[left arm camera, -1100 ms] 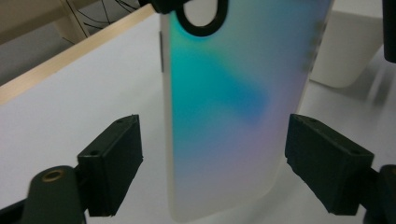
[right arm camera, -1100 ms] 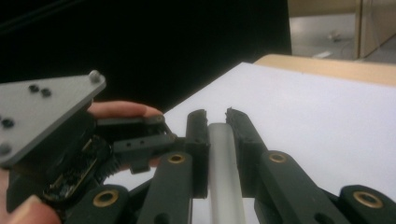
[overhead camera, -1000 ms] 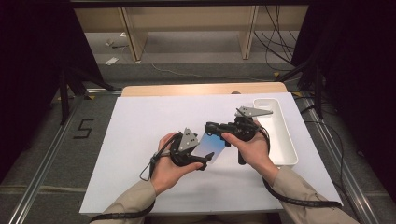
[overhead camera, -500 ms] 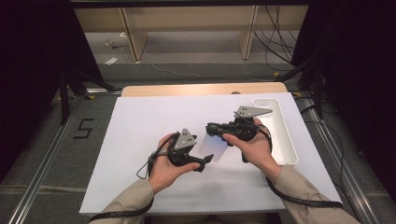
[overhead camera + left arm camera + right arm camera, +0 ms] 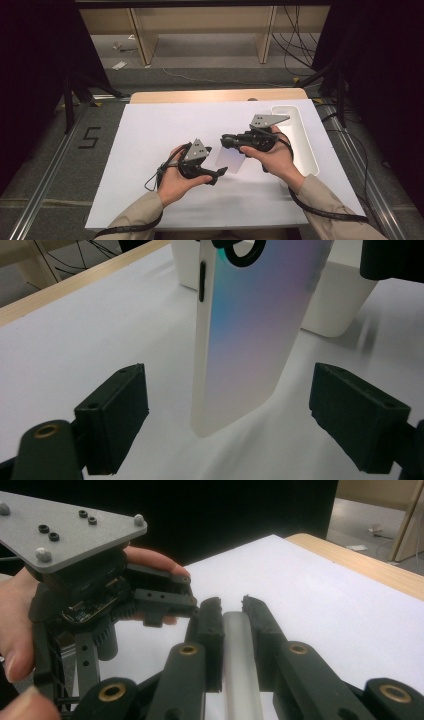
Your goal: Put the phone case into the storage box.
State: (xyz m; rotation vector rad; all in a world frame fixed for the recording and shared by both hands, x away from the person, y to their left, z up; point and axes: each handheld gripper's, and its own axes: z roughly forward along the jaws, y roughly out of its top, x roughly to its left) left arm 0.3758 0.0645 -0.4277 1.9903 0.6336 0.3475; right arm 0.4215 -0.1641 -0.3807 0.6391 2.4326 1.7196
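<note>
Your right tongs (image 5: 231,141) clamp a slim phone (image 5: 255,330), its back shimmering blue to pink, held upright over the white counter (image 5: 150,130) between your spread-apart left tongs (image 5: 216,175).

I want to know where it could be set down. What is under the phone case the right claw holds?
Under the phone case lies bare white table, with the open left claw flanking its lower end. Its top edge is covered by the right claw.
</note>
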